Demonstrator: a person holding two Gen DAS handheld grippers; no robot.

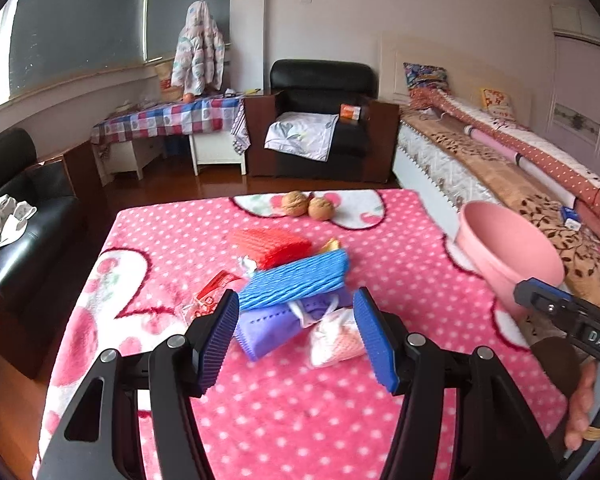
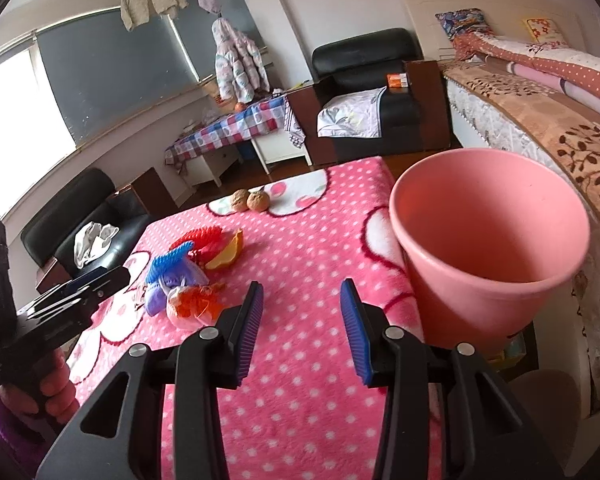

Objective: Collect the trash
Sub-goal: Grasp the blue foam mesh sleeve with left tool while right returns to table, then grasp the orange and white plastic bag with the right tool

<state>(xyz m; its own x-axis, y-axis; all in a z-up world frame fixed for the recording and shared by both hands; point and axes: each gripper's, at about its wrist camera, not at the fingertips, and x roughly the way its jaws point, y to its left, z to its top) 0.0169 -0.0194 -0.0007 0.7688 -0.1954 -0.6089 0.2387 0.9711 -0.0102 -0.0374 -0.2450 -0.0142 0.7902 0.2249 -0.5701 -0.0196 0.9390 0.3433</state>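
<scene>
A heap of trash lies on the pink dotted blanket (image 1: 300, 408): a red foam net (image 1: 272, 246), a blue foam net (image 1: 296, 280), a purple mask (image 1: 268, 328), a small white-and-pink bag (image 1: 334, 340), a red wrapper (image 1: 216, 284) and an orange peel (image 2: 228, 254). My left gripper (image 1: 296, 332) hovers open just before the heap, its pads either side of the mask and bag without touching them. A pink bin (image 2: 488, 232) stands open-mouthed at the table's right edge. My right gripper (image 2: 302, 320) is open over bare blanket, left of the bin.
Two walnuts (image 1: 308, 204) sit at the table's far edge. A bed (image 1: 480, 160) runs along the right side behind the bin. Black armchairs (image 1: 320, 120) and a checked side table (image 1: 172, 120) stand beyond. A hand (image 2: 48, 396) holds the left gripper's handle.
</scene>
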